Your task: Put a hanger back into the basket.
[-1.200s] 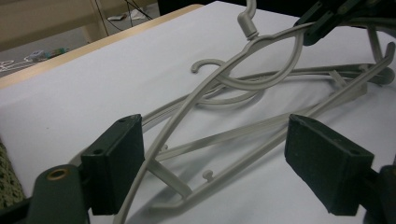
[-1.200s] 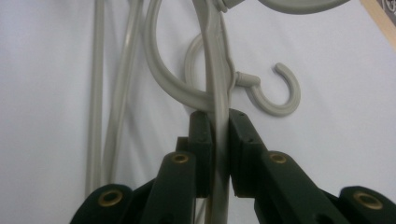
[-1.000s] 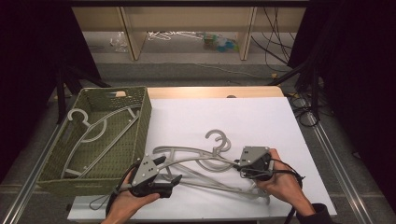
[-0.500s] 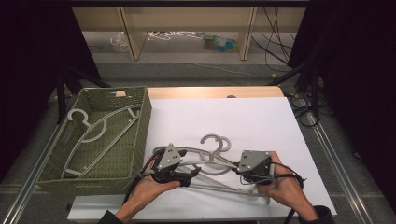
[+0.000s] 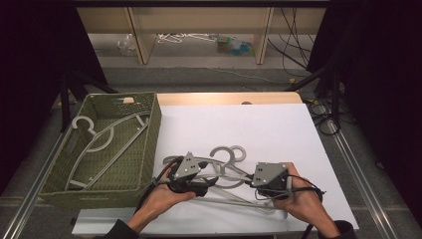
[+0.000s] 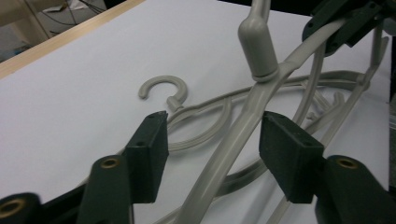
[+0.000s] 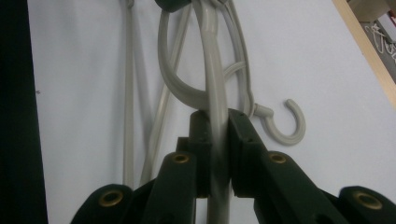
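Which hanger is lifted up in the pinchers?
The top grey hanger of the tangle on the white table: the right gripper clamps its arm, while another hanger lies flat beneath.

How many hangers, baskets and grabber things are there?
Grey hangers: 3 (lifted hanger, flat hanger, hanger in basket)
Green basket: 1
Hand-held grippers: 2 (left hand-held gripper, right hand-held gripper)
Total: 6

bare white table sheet (image 5: 259, 124) open beyond tangled hangers (image 5: 226, 164), wicker basket (image 5: 149, 144) walling the left
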A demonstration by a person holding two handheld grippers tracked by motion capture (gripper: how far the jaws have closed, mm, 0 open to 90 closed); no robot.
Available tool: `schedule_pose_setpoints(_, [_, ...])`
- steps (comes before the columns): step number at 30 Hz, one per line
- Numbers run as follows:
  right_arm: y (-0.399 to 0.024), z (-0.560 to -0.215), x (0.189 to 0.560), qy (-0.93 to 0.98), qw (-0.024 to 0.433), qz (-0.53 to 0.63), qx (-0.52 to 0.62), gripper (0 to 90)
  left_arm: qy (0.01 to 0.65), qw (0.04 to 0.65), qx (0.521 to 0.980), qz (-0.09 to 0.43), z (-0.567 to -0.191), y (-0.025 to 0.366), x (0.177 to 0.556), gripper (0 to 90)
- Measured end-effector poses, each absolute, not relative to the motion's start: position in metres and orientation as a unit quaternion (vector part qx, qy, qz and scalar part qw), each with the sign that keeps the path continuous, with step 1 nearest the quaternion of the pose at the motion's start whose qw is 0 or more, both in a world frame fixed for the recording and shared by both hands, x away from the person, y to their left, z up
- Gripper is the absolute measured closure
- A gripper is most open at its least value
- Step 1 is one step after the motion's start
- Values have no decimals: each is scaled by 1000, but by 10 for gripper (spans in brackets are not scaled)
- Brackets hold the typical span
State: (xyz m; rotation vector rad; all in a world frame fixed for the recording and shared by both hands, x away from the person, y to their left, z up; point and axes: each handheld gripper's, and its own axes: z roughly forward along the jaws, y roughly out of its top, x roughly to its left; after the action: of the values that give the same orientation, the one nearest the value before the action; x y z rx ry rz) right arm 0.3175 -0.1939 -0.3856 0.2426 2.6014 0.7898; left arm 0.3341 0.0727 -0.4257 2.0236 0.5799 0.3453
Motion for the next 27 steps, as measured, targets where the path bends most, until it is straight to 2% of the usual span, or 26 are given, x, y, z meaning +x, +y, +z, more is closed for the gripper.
schedule_pose_setpoints(4, [-193,-385,317,933,204,283,83,817,219,472,842,145,-426,68,334,491])
schedule_pose_setpoints(13, [-192,-385,317,934,204,285,77,817,166,433,871,163,-420,58,333,686])
schedule_pose_setpoints(27, [-193,-387,320,931,208,292,72,782,115,398,895,166,-411,56,327,770])
